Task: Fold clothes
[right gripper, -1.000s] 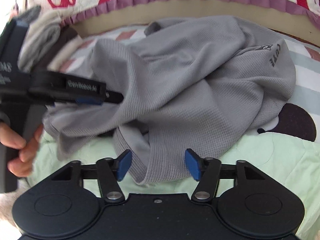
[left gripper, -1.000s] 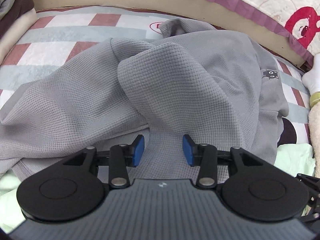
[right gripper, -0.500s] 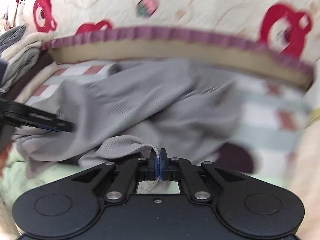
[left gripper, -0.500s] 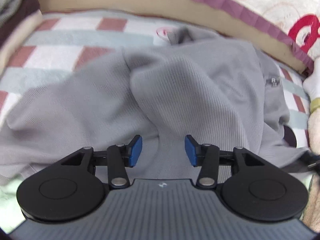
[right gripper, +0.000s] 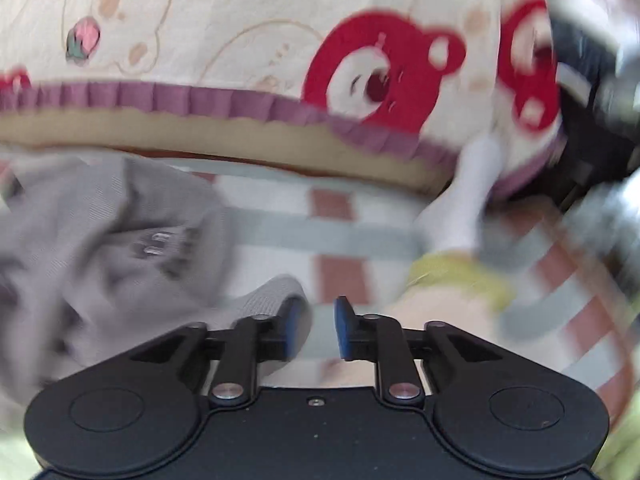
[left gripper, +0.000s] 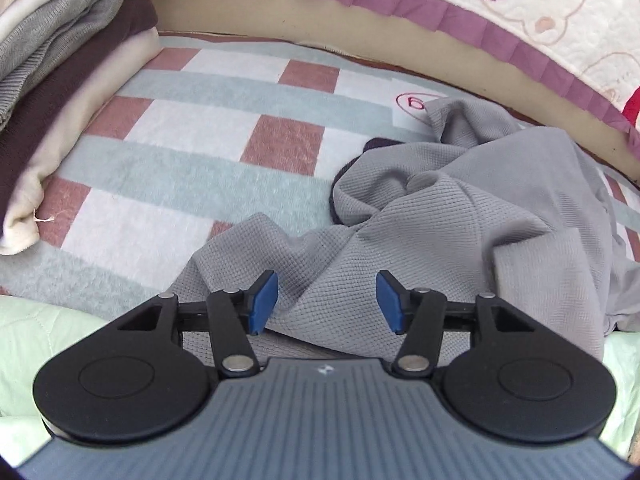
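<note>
A crumpled grey waffle-knit garment (left gripper: 440,232) lies on the checked blanket (left gripper: 200,140). Its near edge runs under my left gripper (left gripper: 326,300), which is open just above the cloth with nothing pinched. The right wrist view is blurred by motion. There my right gripper (right gripper: 316,328) is open by a narrow gap, and a fold of the grey garment (right gripper: 100,232) lies against its left finger (right gripper: 294,328). Dark print shows on the bunched cloth at the left.
A stack of folded clothes (left gripper: 60,80) stands at the left edge of the blanket. A cream quilt with red bears (right gripper: 360,60) and a purple frill rises behind. Pale green bedding (left gripper: 40,328) is near me. A white sock (right gripper: 468,200) with a yellow band lies at the right.
The right gripper shut on the garment's hem, pulled it rightward, then opened and swung right. The garment now leaves the left part of the blanket bare. The left gripper stayed open.
</note>
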The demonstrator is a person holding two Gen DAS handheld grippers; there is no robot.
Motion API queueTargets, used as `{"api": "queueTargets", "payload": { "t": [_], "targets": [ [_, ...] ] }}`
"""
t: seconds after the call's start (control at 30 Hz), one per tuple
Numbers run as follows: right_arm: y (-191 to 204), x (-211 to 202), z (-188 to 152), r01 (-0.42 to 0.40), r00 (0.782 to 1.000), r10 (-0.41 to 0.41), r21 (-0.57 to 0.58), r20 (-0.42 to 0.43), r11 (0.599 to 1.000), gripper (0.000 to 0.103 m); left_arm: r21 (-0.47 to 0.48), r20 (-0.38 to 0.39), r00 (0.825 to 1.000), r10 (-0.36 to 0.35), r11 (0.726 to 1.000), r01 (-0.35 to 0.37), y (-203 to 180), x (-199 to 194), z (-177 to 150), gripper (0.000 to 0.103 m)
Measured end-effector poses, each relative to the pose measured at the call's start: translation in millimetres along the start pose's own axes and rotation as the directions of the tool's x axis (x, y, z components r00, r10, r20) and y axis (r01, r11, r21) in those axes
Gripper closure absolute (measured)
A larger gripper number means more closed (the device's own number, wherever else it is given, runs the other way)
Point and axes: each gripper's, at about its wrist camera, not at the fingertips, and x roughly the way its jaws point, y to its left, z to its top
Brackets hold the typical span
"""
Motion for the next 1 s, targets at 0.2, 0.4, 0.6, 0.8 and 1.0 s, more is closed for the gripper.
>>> {"api": "queueTargets", "payload": {
  "t": [0.2,0.4,0.6,0.8,1.0],
  "targets": [
    [45.8,-27.5,-45.2,-0.377,0.926,0.377,0.094,0.019,0.921,0.060,0.021,-0.009,1.000,-0.015,1.000,0.016,-6.3,4.7,-2.9,0.045],
    [132.4,-23.7,-68.3,-0.550,0.834,0.545,-0.059,-0.082,0.833,0.045,-0.034,-0.024,0.999,0.029,0.999,-0.029,5.8,7.2,-2.7,0.045],
    [201.2,-4.8,-71.2,-0.478,0.876,0.476,-0.285,-0.080,0.831,0.036,-0.144,-0.046,0.999,-0.015,0.989,0.009,33.0,9.8,-3.1,0.032],
    [150.4,-49.0,-48.8,-0.620,0.780,0.624,-0.192,-0.044,0.761,0.101,-0.125,-0.055,0.997,-0.051,0.991,0.044,33.3,6.5,-8.6,0.033],
    [66.0,-103.9,-66.2,-0.448,0.894,0.441,-0.203,-0.082,0.871,0.101,-0.036,-0.006,0.999,-0.031,0.999,0.031,17.5,-6.1,-3.1,0.032]
  ]
}}
